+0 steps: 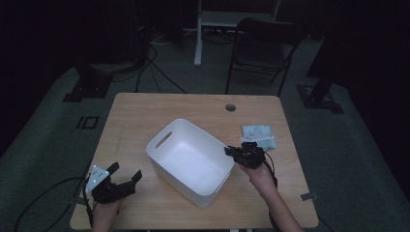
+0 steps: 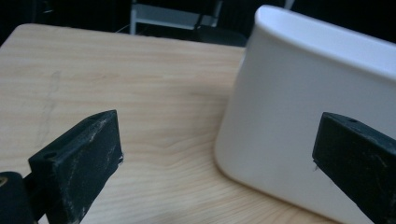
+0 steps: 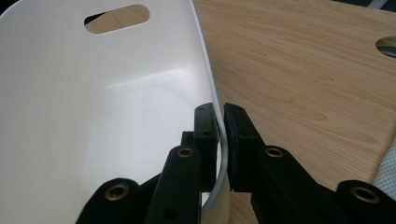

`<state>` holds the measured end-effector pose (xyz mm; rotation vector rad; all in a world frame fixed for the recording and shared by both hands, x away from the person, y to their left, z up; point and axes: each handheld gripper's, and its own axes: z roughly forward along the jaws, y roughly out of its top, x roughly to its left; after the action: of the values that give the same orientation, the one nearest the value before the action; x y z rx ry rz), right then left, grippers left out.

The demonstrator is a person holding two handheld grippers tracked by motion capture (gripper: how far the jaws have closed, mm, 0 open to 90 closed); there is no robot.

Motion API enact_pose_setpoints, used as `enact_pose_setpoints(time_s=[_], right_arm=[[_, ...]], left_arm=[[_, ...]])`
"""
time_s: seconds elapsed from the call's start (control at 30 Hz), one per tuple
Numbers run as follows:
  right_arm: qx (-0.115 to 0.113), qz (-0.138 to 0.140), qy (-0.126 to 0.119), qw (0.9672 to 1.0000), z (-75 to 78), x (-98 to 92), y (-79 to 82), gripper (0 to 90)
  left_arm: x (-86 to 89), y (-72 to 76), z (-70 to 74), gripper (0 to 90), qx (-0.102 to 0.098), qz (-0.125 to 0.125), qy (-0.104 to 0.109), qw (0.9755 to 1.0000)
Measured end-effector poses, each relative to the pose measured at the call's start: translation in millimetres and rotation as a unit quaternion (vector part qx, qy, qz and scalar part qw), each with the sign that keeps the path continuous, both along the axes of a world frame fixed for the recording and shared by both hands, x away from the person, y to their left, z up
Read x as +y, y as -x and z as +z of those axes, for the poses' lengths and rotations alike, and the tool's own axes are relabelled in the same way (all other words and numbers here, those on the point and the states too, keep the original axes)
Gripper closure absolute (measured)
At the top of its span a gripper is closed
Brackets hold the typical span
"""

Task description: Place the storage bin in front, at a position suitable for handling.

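The white plastic bin (image 1: pixel 191 162) is pinched at its rim by the right gripper (image 3: pixel 220 140) — the left gripper (image 1: pixel 126 175) is held wide, empty; the pale packets (image 1: pixel 258 135) near the wooden table's (image 1: pixel 145 111) right edge apparently remain unloaded.

packets (image 1: pixel 257 136) too small to identify, chair (image 1: pixel 263 50) in darkness

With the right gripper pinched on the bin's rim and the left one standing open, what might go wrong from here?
1. The right gripper clamps only the thin rim of the white bin; a pull or lift may tilt the bin or let the wall slip out.
2. The packets lie close beside that gripper; dragging the bin toward them might push them to the table edge.
3. The left gripper, open near the bin, gives no support.
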<state>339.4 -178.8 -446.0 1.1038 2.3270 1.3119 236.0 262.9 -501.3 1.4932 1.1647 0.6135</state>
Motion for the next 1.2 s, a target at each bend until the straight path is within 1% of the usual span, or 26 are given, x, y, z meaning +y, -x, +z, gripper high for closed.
enact_pose_setpoints(time_s=[0.03, 0.1, 0.13, 0.17, 0.23, 0.27, 0.3, 0.33, 0.37, 0.43, 0.5, 0.6, 0.63, 0.7, 0.73, 0.8, 0.83, 0.9, 0.93, 0.97, 1.0, 1.03, 1.1, 1.13, 1.17, 1.2], right_arm=[[0.001, -0.002, -0.002, 1.0, 0.1, -0.1, 0.3, 82.2], [0.002, 0.0, -0.023, 0.9997, 1.1, -2.1, 1.7, 74.8], [-0.001, -0.002, -0.029, 0.9996, 2.9, -3.0, 3.5, 71.0], [-0.006, -0.004, -0.031, 0.9995, 5.1, -3.7, 5.6, 69.0], [-0.018, -0.012, -0.04, 0.999, 9.6, -6.0, 10.0, 60.2], [-0.023, -0.016, -0.043, 0.9987, 11.6, -7.7, 12.1, 58.3], [-0.026, -0.02, -0.046, 0.9984, 13.2, -9.4, 14.0, 56.3], [-0.028, -0.023, -0.05, 0.9981, 14.3, -11.1, 15.9, 53.2], [-0.028, -0.026, -0.054, 0.9978, 15.1, -13.0, 17.9, 52.4], [-0.032, -0.03, -0.054, 0.9976, 15.4, -15.6, 21.5, 49.7], [-0.032, -0.036, -0.054, 0.9974, 14.2, -17.7, 24.2, 48.8], [-0.031, -0.042, -0.061, 0.9968, 12.5, -19.7, 27.9, 48.2], [-0.031, -0.043, -0.064, 0.9965, 12.4, -20.0, 29.6, 48.2], [-0.034, -0.042, -0.069, 0.9961, 12.5, -19.5, 32.4, 48.2], [-0.034, -0.04, -0.071, 0.9961, 12.7, -18.8, 33.5, 48.2], [-0.037, -0.039, -0.07, 0.9961, 13.1, -17.6, 35.1, 48.9], [-0.038, -0.038, -0.069, 0.9962, 13.4, -17.3, 35.5, 49.8], [-0.039, -0.039, -0.068, 0.9962, 13.9, -17.1, 36.3, 51.5], [-0.04, -0.039, -0.067, 0.9962, 14.0, -17.2, 36.4, 51.6], [-0.04, -0.04, -0.065, 0.9963, 13.7, -17.4, 36.3, 51.9], [-0.039, -0.041, -0.065, 0.9963, 13.1, -17.8, 35.9, 52.7], [-0.039, -0.043, -0.064, 0.9963, 12.2, -18.2, 35.6, 53.0], [-0.034, -0.045, -0.064, 0.9963, 9.6, -19.0, 34.3, 54.3], [-0.031, -0.046, -0.064, 0.9964, 8.3, -19.2, 33.7, 54.5], [-0.029, -0.046, -0.064, 0.9965, 7.1, -19.1, 33.3, 55.4], [-0.028, -0.046, -0.063, 0.9966, 6.2, -19.1, 33.0, 57.1]], left_arm=[[-0.6, 0.4, 3.7, 1.6, -0.004, -0.005, -0.002, 1.0], [-1.0, 0.5, 11.3, 1.5, -0.013, -0.016, -0.006, 0.9998], [-0.7, 0.0, 15.0, 1.6, -0.018, -0.019, -0.009, 0.9996], [-0.3, -0.8, 18.5, 1.6, -0.022, -0.024, -0.008, 0.9994], [0.5, -3.8, 25.4, 1.6, -0.027, -0.033, -0.008, 0.999], [1.0, -5.3, 28.9, 2.9, -0.031, -0.039, -0.008, 0.9987], [1.7, -6.9, 32.6, 7.4, -0.035, -0.047, -0.007, 0.9982], [1.7, -8.6, 36.3, 9.8, -0.039, -0.051, -0.005, 0.9979], [1.5, -10.5, 39.7, 12.5, -0.043, -0.053, -0.004, 0.9977], [0.1, -16.3, 45.3, 14.5, -0.049, -0.066, -0.009, 0.9966], [-2.7, -23.5, 50.5, 14.9, -0.05, -0.08, -0.017, 0.9954], [-8.5, -34.9, 57.1, 19.8, -0.051, -0.102, -0.034, 0.993], [-10.3, -39.1, 58.6, 22.2, -0.049, -0.106, -0.036, 0.9925], [-13.6, -48.1, 60.1, 23.1, -0.042, -0.119, -0.033, 0.9915], [-15.1, -52.3, 60.1, 24.4, -0.039, -0.121, -0.036, 0.9913], [-17.8, -60.4, 59.2, 31.1, -0.033, -0.13, -0.039, 0.9902], [-19.1, -64.1, 58.4, 32.8, -0.03, -0.133, -0.044, 0.9897], [-22.5, -70.7, 56.2, 38.9, -0.022, -0.138, -0.058, 0.9885], [-24.0, -73.5, 55.0, 38.9, -0.018, -0.141, -0.058, 0.9881], [-25.3, -76.0, 53.9, 40.8, -0.014, -0.148, -0.057, 0.9872], [-26.5, -78.2, 53.0, 43.4, -0.01, -0.151, -0.06, 0.9867], [-27.6, -80.5, 52.2, 43.4, -0.006, -0.149, -0.062, 0.9868], [-28.6, -84.5, 50.3, 47.6, -0.002, -0.151, -0.067, 0.9862], [-28.7, -86.1, 49.5, 47.6, 0.002, -0.151, -0.068, 0.9862], [-28.6, -87.7, 48.6, 51.3, 0.006, -0.155, -0.067, 0.9856], [-28.9, -88.9, 47.7, 53.6, 0.006, -0.153, -0.07, 0.9857]])
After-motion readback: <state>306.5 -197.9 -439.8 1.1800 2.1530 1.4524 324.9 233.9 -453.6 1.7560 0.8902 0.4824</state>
